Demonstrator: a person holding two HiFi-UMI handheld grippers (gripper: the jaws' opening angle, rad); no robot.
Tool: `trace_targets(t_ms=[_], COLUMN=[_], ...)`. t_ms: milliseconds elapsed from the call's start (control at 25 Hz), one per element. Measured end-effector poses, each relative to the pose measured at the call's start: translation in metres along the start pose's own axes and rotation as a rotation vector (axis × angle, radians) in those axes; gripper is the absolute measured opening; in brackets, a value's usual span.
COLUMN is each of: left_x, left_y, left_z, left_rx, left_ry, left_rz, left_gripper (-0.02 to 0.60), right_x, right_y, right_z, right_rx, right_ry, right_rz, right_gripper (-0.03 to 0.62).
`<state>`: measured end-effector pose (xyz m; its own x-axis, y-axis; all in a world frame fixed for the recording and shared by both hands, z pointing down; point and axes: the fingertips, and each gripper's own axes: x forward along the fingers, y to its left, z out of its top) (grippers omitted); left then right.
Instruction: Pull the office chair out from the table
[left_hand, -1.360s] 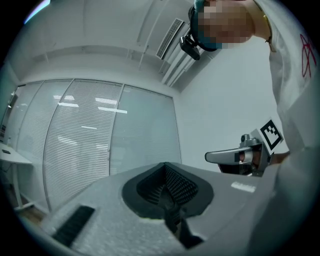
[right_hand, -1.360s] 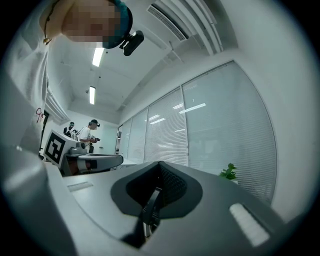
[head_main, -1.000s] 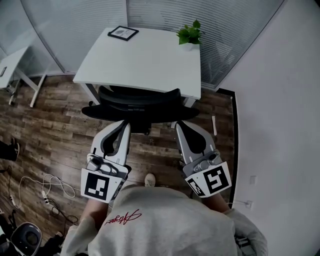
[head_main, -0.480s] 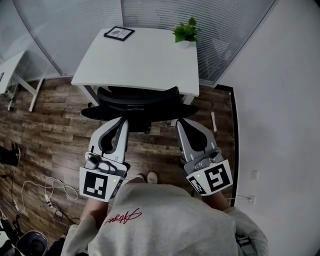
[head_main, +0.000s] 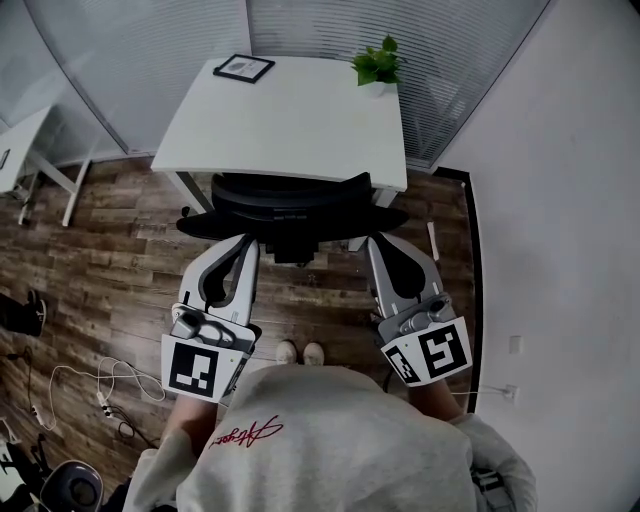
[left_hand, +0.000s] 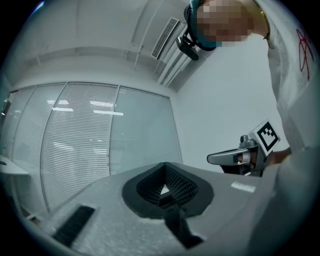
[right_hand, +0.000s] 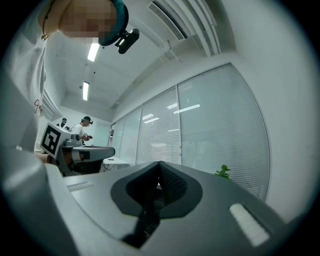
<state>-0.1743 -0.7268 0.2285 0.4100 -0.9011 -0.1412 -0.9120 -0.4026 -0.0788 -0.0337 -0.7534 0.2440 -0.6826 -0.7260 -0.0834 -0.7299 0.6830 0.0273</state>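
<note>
Both jaw pairs pressed together, empty: left gripper (head_main: 244, 242), right gripper (head_main: 377, 241), just behind black mesh-back office chair (head_main: 290, 192). Hardly any shift from a second ago; chair still tucked under white rectangular table (head_main: 290, 115). Pull not begun.

Blocked ahead, open left
Office chair (head_main: 290, 192) sits tucked under desk (head_main: 290, 120); floor (head_main: 110, 260) lies open left, wall (head_main: 560, 200) close right.
</note>
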Motion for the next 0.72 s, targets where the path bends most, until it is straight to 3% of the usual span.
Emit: trace_targets(t_ms=[440,720], left_x=[-0.018,-0.018], left_y=[0.03,0.028], left_z=[-0.009,-0.03], left_rx=[-0.009,0.028], left_ry=[0.017,0.086], left_rz=[0.045,-0.003], left_gripper=[0.0,0.0], right_x=[0.014,0.017], right_y=[0.004,0.018], right_z=[-0.002,-0.012], right_rx=[-0.023,-0.109], right_ry=[0.006,0.024], right_rz=[-0.003,0.104], right_gripper=[0.002,0.002])
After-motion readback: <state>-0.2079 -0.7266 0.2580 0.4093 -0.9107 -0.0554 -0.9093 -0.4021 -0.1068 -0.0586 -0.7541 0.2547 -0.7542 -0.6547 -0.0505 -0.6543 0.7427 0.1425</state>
